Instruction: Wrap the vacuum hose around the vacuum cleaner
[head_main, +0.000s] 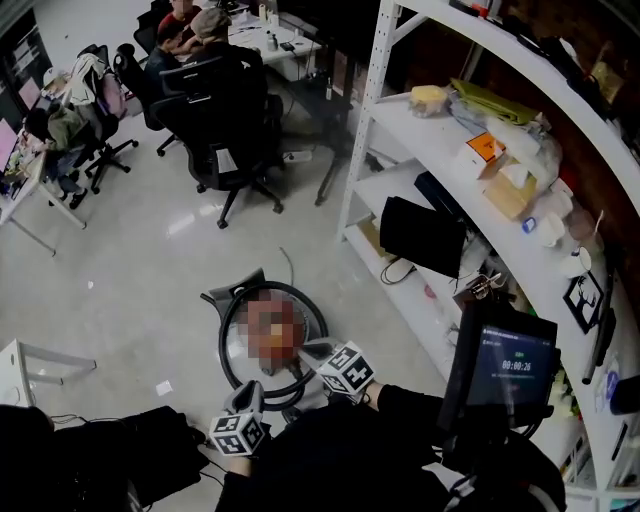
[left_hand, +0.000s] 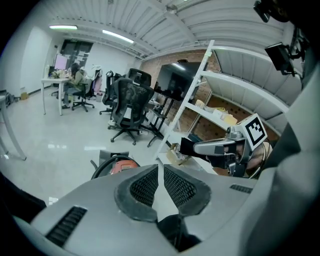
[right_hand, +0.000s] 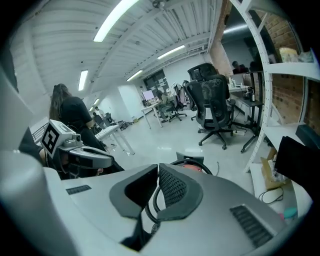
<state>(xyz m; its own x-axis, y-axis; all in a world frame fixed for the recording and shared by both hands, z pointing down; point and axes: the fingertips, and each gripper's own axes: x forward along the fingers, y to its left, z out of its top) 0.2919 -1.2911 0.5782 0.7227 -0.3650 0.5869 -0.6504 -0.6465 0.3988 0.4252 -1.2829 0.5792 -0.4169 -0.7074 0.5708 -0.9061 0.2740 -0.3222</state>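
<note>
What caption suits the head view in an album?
Left gripper and right gripper, shut, near a vacuum cleaner ringed by its hose.

Left hand-held gripper (left_hand: 159, 174) and right hand-held gripper (right_hand: 156, 172) closed.

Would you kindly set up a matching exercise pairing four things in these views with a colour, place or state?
Things:
1. vacuum hose
2. office chair
3. shelving unit
4. left gripper

Descriptions:
A. white, along the right side
B. fingers shut, nothing between them
C. looped around the vacuum cleaner
D. standing on castors near the desks

Pairs: 1-C, 2-D, 3-A, 4-B
</note>
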